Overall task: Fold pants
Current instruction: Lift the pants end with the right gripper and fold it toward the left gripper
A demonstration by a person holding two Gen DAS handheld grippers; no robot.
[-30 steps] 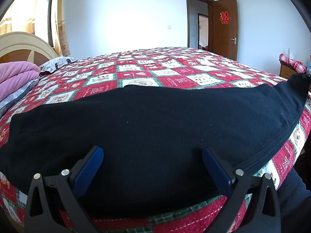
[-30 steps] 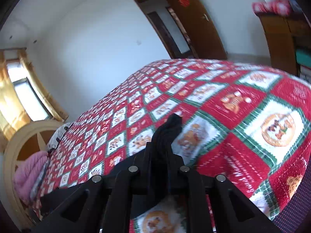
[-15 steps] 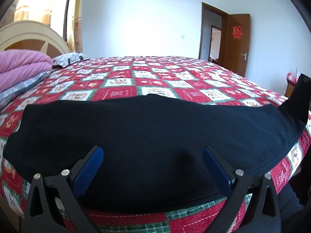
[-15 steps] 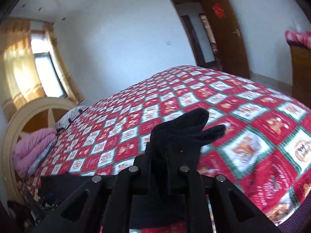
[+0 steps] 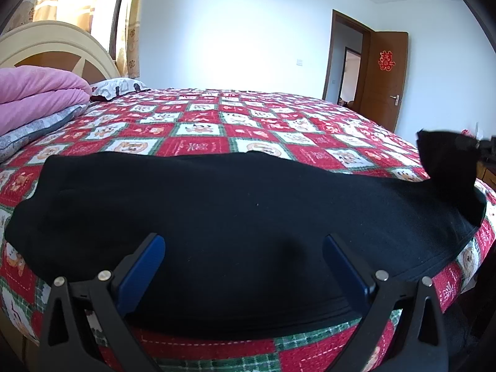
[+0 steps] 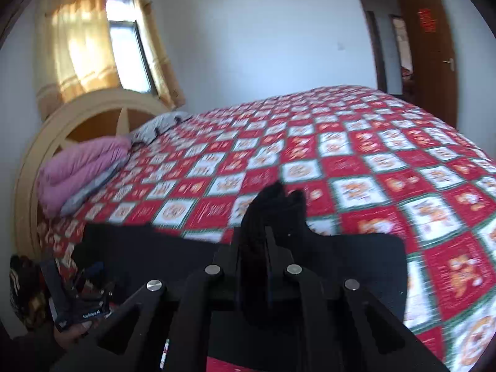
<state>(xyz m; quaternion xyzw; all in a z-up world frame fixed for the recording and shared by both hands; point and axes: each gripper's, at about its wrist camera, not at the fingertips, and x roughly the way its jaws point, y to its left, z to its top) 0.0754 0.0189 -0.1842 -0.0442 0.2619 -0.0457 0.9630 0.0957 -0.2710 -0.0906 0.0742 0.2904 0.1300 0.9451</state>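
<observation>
Black pants [image 5: 248,198] lie flat along the near edge of the bed, across the red patterned quilt [image 5: 198,130]. My left gripper [image 5: 243,248] is open, its blue fingers spread just above the middle of the pants, holding nothing. My right gripper [image 6: 263,232] is shut on one end of the pants [image 6: 272,204] and holds it lifted off the bed. That raised end also shows at the far right of the left wrist view [image 5: 446,155]. The left gripper [image 6: 77,297] shows at the lower left of the right wrist view.
A folded pink blanket [image 5: 37,90] and a pillow [image 5: 117,86] lie by the cream headboard [image 5: 59,49]. A brown door [image 5: 384,77] stands open at the far right. A curtained window [image 6: 93,46] is behind the headboard.
My right gripper has lifted the pants end higher and carried it leftward over the bed. My left gripper has stayed open over the pants, its view tilting up slightly.
</observation>
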